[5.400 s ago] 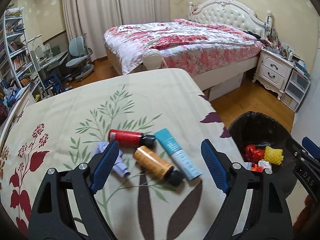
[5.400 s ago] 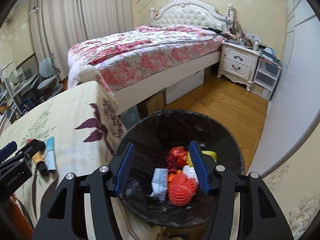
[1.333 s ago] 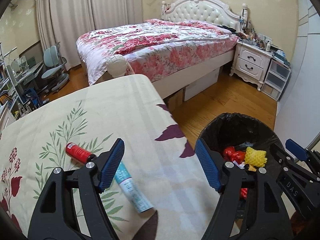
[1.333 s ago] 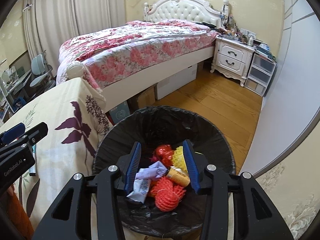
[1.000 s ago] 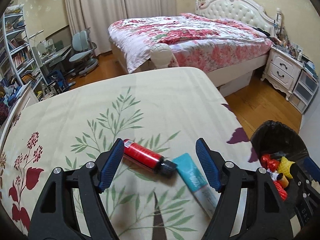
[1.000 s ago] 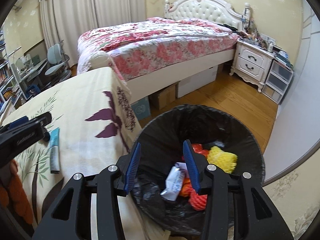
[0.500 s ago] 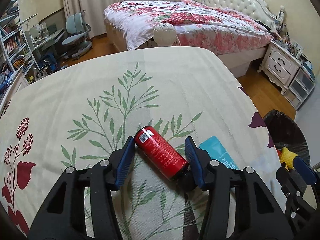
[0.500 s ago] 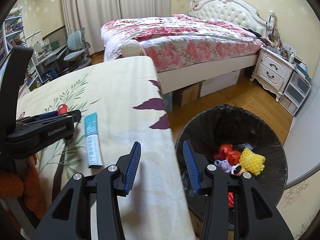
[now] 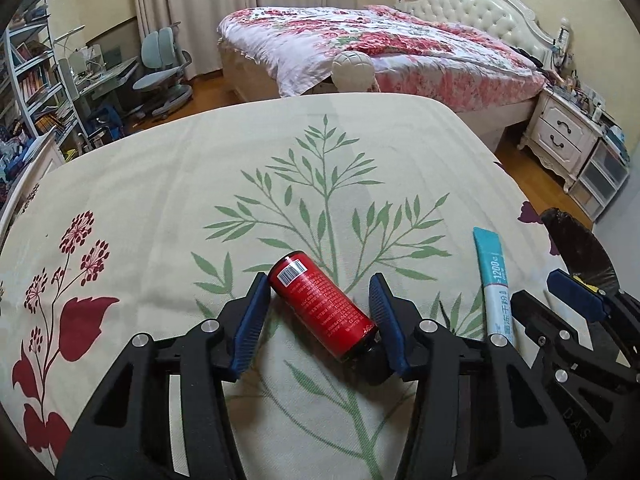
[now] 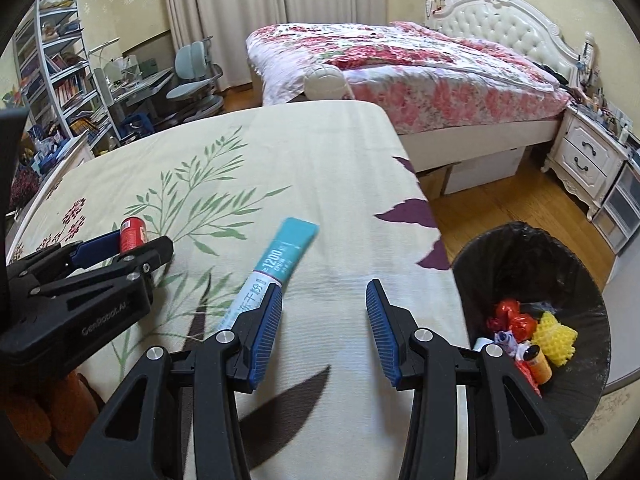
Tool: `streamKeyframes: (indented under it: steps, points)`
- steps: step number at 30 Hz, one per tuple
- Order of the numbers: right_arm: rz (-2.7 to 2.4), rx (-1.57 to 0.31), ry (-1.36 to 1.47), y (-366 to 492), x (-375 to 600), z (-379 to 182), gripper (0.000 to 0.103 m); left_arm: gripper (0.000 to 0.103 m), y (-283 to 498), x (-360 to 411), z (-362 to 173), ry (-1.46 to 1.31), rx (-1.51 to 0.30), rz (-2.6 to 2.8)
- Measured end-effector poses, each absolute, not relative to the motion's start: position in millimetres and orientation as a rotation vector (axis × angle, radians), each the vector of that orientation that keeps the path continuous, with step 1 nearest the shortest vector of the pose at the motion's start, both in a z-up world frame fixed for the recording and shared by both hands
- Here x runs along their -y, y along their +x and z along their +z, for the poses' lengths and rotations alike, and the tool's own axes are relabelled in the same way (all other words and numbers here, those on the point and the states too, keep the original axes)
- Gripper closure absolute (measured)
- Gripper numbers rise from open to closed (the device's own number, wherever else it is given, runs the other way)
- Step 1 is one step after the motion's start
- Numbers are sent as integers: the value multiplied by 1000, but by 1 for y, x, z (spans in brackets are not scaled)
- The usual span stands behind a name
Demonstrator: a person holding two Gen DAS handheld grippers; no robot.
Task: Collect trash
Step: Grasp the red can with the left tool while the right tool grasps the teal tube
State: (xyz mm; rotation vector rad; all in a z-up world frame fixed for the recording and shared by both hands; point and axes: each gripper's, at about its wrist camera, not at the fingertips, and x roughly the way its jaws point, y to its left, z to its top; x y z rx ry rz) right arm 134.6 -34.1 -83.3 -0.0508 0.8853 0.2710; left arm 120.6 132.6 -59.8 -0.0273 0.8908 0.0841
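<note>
A red can lies on its side on the leaf-patterned tablecloth, between the open jaws of my left gripper; the pads stand close on either side of it. It also shows in the right wrist view. A teal and white tube lies to the right of the can, and in the right wrist view just left of my open, empty right gripper. The black-lined trash bin stands on the floor at the right, holding red, yellow and orange trash.
The table's right edge drops to a wooden floor. A bed with a floral cover stands beyond the table, a white nightstand to its right. A desk, chairs and bookshelves fill the far left.
My left gripper has moved in around the red can and its jaws have narrowed. My right gripper has swung from the bin to over the table beside the tube.
</note>
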Motion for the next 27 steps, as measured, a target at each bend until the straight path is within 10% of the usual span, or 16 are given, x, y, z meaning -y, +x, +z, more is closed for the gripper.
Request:
streamKeyframes:
  steps: [15, 21, 27]
  points:
    - [275, -933, -18, 144, 9, -88, 60, 53, 103, -162, -52, -47, -856, 120]
    - [285, -936, 0, 140, 15, -84, 98, 53, 98, -160, -53, -44, -851, 113]
    - [251, -899, 28, 129, 43, -72, 98, 53, 92, -137, -47, -33, -835, 78]
